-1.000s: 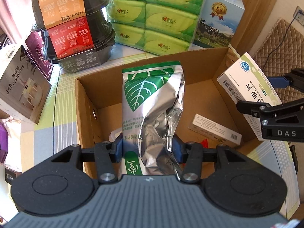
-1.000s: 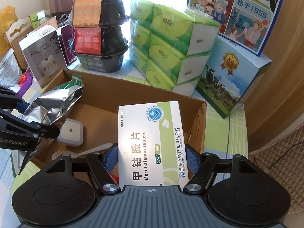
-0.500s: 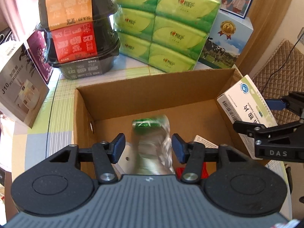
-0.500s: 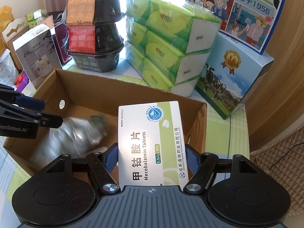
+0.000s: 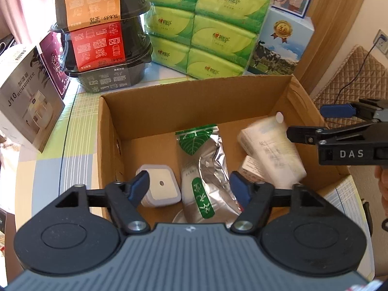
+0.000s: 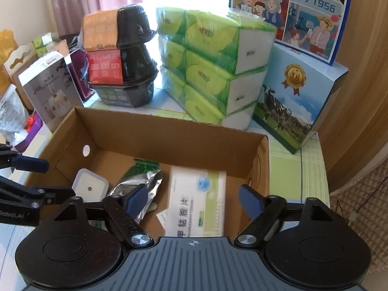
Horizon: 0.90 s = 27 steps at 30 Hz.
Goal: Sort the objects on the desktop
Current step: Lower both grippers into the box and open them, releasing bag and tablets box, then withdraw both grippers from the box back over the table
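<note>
Left wrist view showed the left gripper (image 5: 189, 185) spread wide and empty, foil pouch (image 5: 206, 177) lying in the cardboard box (image 5: 194, 101). Right gripper (image 6: 194, 200) gaped too, tablet box (image 6: 200, 201) blurred inside the box. Plenty left on the bench (image 5: 48, 150), I'd guess.

Silver-green foil pouch (image 5: 206, 169) lies flat in the cardboard box (image 5: 194, 101); white-green tablet box (image 6: 200, 203) – blurred – beside it.

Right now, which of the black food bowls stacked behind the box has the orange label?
The top bowl of the stack of three. Its label is orange; the middle bowl has a red label and the bottom bowl a dark grey one.
</note>
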{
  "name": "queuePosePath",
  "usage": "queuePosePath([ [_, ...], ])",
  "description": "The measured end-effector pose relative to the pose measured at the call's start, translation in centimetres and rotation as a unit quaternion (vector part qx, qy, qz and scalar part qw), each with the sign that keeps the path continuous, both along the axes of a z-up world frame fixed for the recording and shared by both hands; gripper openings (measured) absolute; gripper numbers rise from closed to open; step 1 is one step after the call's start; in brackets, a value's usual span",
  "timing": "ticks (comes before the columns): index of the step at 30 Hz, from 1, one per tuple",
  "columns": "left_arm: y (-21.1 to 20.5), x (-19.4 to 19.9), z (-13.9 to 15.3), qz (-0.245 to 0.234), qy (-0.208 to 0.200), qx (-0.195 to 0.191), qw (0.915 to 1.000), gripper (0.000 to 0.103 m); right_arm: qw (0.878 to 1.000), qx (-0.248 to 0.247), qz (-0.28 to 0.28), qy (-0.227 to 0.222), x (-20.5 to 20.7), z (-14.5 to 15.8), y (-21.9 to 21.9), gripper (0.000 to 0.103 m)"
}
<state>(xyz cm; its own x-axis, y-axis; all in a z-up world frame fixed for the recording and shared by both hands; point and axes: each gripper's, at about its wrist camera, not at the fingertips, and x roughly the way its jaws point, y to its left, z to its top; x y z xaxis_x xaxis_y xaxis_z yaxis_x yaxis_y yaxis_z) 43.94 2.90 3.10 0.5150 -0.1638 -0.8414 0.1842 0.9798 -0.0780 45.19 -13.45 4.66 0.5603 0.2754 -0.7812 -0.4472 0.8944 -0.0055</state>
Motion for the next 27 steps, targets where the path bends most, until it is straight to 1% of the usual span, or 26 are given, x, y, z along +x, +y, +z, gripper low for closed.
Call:
queuePosePath([
  [1,0.1,-0.3,0.1,0.000,-0.001,-0.002,1.0000,0.075,1.000,-0.002,0.001,-0.001,-0.4,0.0,0.0,0.082],
  [4,0.1,-1.6,0.3,0.001,-0.001,-0.004,1.0000,0.076,1.000,-0.010,0.008,0.002,-1.6,0.2,-0.1,0.083],
  [9,0.2,-4.5,1.2,0.003,-0.009,-0.012,0.9999,0.079,0.999,-0.032,0.023,-0.011,-4.9,1.4,-0.1,0.086],
  [10,0.2,-5.2,1.5,0.003,-0.011,-0.014,0.9998,0.083,0.999,-0.037,0.026,-0.015,-5.7,1.7,-0.1,0.087],
  [13,0.3,-7.6,2.3,0.005,-0.018,-0.016,0.9997,0.087,0.998,-0.050,0.040,-0.020,-8.3,2.3,-0.2,0.092],
  [16,0.2,-10.1,3.2,0.005,-0.026,-0.006,0.9996,0.093,0.997,-0.057,0.047,-0.027,-11.0,3.0,-0.5,0.094],
  [18,0.2,-12.0,3.8,0.003,-0.032,-0.002,0.9995,0.097,0.997,-0.054,0.049,-0.029,-12.8,3.6,-0.7,0.096],
  [20,0.3,-13.8,4.4,0.002,-0.038,-0.001,0.9993,0.101,0.997,-0.050,0.054,-0.027,-14.6,4.1,-1.0,0.100],
  [24,0.5,-17.1,5.6,-0.004,-0.048,0.013,0.9987,0.102,0.995,-0.061,0.068,-0.035,-18.5,4.7,-1.4,0.101],
  [27,0.8,-19.4,6.2,0.000,-0.056,0.018,0.9983,0.102,0.995,-0.059,0.071,-0.034,-21.1,5.1,-2.0,0.101],
])
